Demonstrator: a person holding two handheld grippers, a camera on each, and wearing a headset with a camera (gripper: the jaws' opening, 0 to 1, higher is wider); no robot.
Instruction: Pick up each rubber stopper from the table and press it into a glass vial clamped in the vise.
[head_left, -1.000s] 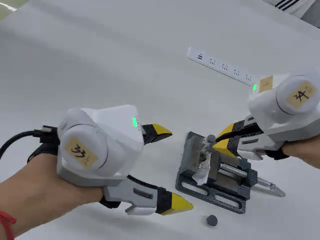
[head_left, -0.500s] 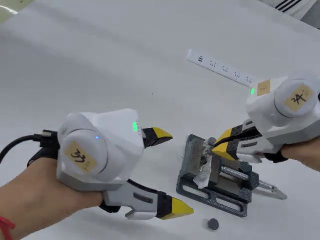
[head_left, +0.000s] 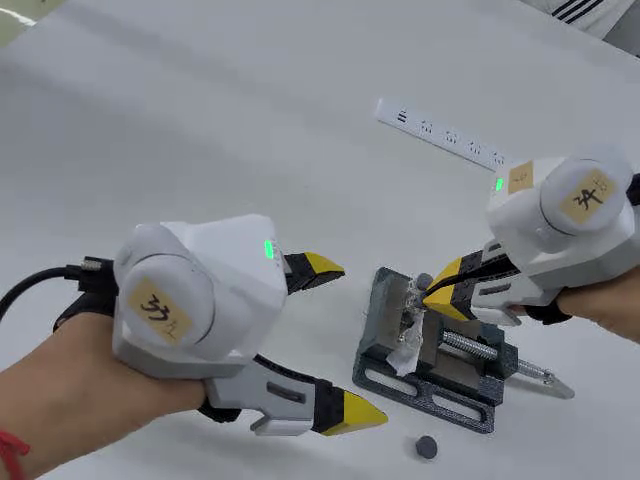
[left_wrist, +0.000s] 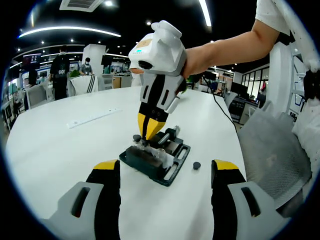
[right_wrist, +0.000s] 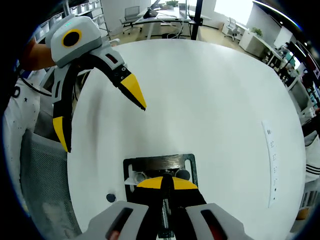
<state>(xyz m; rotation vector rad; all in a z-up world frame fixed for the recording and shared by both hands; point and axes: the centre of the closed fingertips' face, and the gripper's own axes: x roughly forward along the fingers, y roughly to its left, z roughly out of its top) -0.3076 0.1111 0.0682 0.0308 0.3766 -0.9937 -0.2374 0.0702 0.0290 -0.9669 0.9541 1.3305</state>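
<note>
the left gripper hangs over the white table with its two yellow-tipped fingers spread wide and nothing between them. the vise sits just beyond their tips, apart from them; in the left gripper view it lies straight ahead, framed by the open jaws. the right gripper points down at the top of the vise with its fingers pressed together tip to tip, and i cannot make out anything pinched in them. a grey rubber stopper sits on top of a glass vial clamped in the vise, just beside the right gripper's tips; whether they touch it i cannot tell. a second, loose stopper lies flat on the table near the base of the vise, on the side nearer the person, apart from both pairs of fingers. a white power strip lies farther back on the table, well apart from the vise
</note>
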